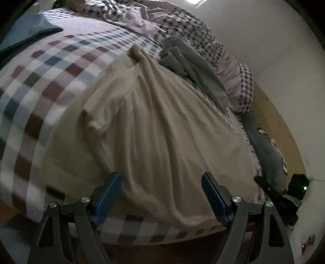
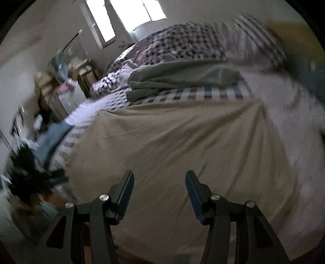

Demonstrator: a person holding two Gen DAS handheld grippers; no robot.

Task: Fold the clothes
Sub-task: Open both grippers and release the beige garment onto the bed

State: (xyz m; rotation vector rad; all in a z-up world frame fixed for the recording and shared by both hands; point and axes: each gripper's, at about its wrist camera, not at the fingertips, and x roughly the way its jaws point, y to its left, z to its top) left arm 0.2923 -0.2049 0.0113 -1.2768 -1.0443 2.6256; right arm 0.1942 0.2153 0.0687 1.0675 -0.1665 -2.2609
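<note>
both tools are angled down over the bed: left tool spread wide, right tool opening, nothing gripped; the cream shirt is spread out toward twelve o'clock.

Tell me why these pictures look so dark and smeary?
Left wrist view: dim, round fisheye bending; the checked sheet smears at the left edge, while the cream shirt stays fairly sharp. Right wrist view: the window glares white, leaving the room dark; clutter at the left and the bedding at the right streak with motion blur.
</note>
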